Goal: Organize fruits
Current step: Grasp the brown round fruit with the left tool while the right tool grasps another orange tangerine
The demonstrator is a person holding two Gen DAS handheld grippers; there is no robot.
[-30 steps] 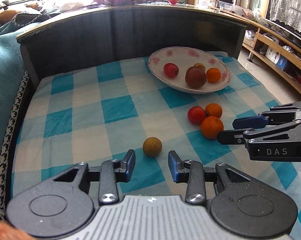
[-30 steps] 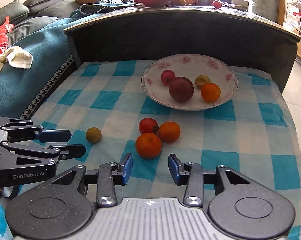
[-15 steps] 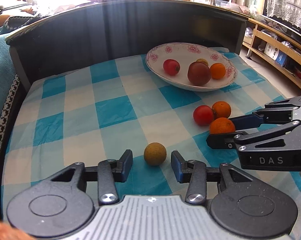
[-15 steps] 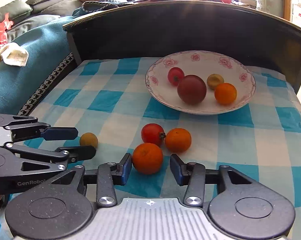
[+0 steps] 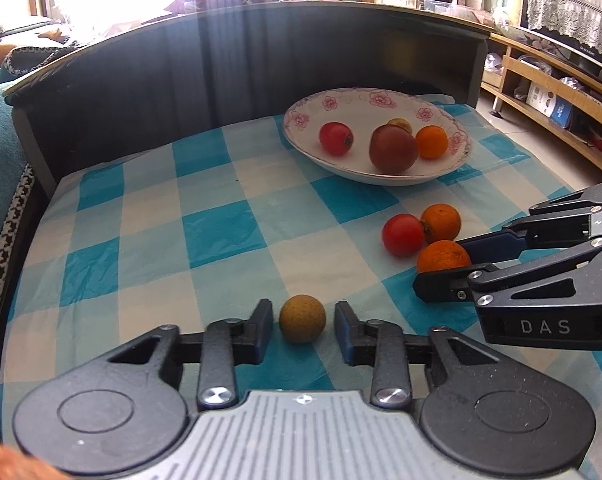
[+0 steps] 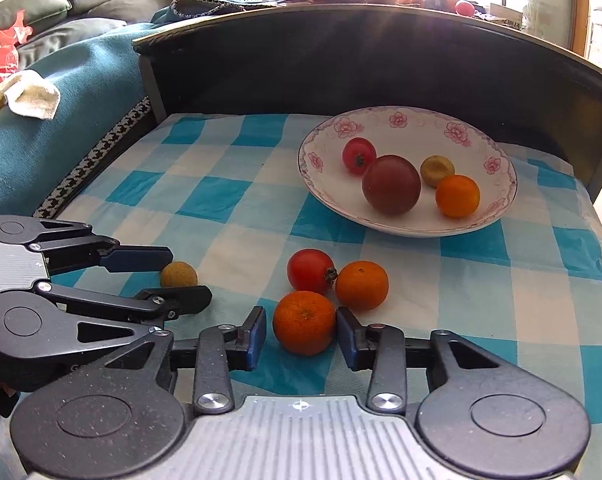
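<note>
Blue and white squares cover the cloth [image 5: 221, 236], the biggest thing here. On its far side sits a flowered bowl [image 5: 301, 118] with four fruits already in it. Three more lie together on the cloth in front of the bowl: a red fruit [image 5: 403, 235] and two oranges. The near orange [image 6: 304, 322] sits between the fingers of the right tongs [image 6: 301, 332], which are closing; the right pad looks to touch the peel, but a thin gap shows on the left. A small brown fruit [image 5: 302, 319] lies apart from the rest, between the fingers of the left tongs [image 5: 303, 330]. These have closed in narrow, yet small gaps show on both sides, so it is not pinched yet. Both fruits are round, light and a bit squashy, so they may roll; grab them across the fat middle and squeeze softly. The right view shows a towel [image 6: 29, 98] on a teal blanket [image 6: 81, 80]. The left view shows wooden shelves [image 5: 549, 92] instead.
</note>
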